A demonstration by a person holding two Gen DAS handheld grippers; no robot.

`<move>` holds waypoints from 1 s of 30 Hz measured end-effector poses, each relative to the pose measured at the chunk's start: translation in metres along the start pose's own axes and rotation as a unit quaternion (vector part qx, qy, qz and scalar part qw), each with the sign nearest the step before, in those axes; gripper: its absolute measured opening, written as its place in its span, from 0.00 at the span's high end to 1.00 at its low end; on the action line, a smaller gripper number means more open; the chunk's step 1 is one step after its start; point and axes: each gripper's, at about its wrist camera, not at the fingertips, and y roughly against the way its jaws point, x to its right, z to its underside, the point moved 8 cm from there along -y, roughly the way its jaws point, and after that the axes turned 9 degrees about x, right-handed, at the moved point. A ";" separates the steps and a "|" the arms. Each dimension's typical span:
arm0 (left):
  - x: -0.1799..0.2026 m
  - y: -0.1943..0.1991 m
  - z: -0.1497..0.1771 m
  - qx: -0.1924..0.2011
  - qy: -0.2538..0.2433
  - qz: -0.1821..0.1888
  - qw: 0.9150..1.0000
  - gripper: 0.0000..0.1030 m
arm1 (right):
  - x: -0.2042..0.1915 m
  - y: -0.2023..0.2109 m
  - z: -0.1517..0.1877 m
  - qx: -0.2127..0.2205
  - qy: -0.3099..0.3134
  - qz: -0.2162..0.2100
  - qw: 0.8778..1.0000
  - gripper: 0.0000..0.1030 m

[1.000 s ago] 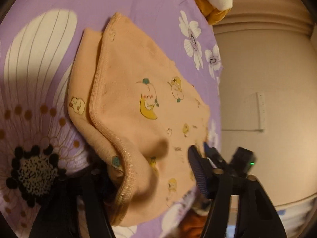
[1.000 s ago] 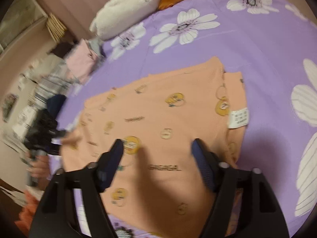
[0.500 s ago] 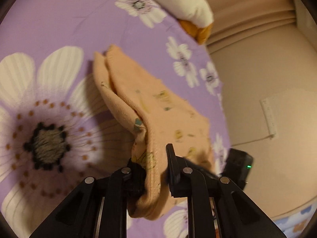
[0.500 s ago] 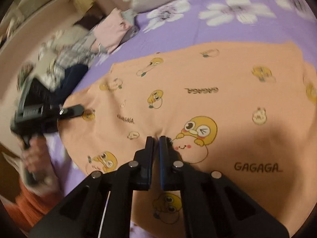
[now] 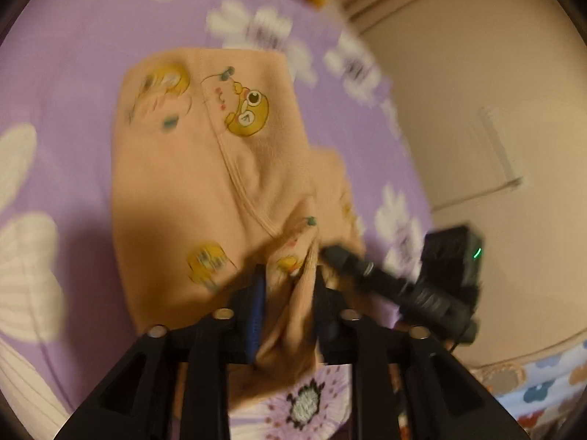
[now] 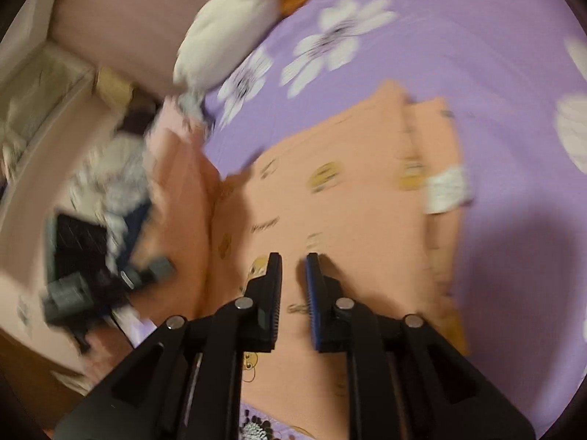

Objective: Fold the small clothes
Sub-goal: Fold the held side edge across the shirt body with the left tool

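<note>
Peach garment mid-fold on purple bedspread.
My left gripper [image 5: 288, 286] clamps a bunched fold of the peach garment [image 5: 205, 183]; my right gripper [image 6: 293, 278] hangs over it, jaws slightly parted, gripping nothing. Garment sits mid-bedspread [image 6: 458, 47].

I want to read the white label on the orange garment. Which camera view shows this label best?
The right wrist view. The white label lies at the right edge of the orange garment, though too blurred to read. The left wrist view shows the garment bunched between the left gripper fingers, but no label.
</note>
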 end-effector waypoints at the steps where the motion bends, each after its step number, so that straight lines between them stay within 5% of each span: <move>1: 0.006 -0.003 0.006 -0.016 0.004 0.023 1.000 0.61 | 0.005 0.001 -0.001 -0.002 -0.022 -0.009 1.000 0.87; 3: 0.019 0.003 0.015 -0.034 0.010 0.061 0.997 0.48 | 0.006 -0.001 0.000 -0.008 -0.042 -0.023 0.999 0.78; 6: 0.032 0.031 0.018 -0.007 -0.037 0.043 0.998 0.41 | -0.004 -0.003 0.004 -0.019 -0.037 -0.048 0.998 0.55; 8: 0.034 0.055 0.021 0.030 -0.087 0.016 0.996 0.29 | -0.016 -0.005 0.003 -0.027 -0.035 -0.075 0.996 0.41; 11: 0.017 0.071 0.024 0.078 -0.138 -0.066 0.985 0.28 | -0.029 -0.008 0.002 -0.042 -0.043 -0.104 0.993 0.28; 14: -0.010 0.068 0.040 0.086 -0.154 -0.126 0.976 0.28 | -0.039 -0.017 -0.005 -0.056 -0.052 -0.128 0.989 0.28; 18: -0.034 0.035 0.063 0.031 -0.142 -0.133 0.980 0.28 | -0.051 -0.045 0.000 -0.103 -0.034 -0.109 0.988 0.30; 20: -0.034 0.027 0.066 0.020 -0.132 -0.126 0.983 0.28 | -0.053 -0.060 0.003 -0.122 -0.002 -0.055 0.991 0.31; 24: -0.029 0.020 0.069 0.026 -0.114 -0.082 0.990 0.28 | -0.069 -0.076 0.000 -0.135 -0.009 -0.073 0.988 0.31; 28: -0.034 0.012 0.070 0.042 -0.109 -0.087 0.989 0.28 | -0.077 -0.088 0.008 -0.143 -0.003 -0.094 0.985 0.56; 30: -0.032 0.011 0.070 0.054 -0.108 -0.091 0.988 0.28 | -0.073 -0.090 0.013 -0.140 0.034 -0.068 0.987 0.73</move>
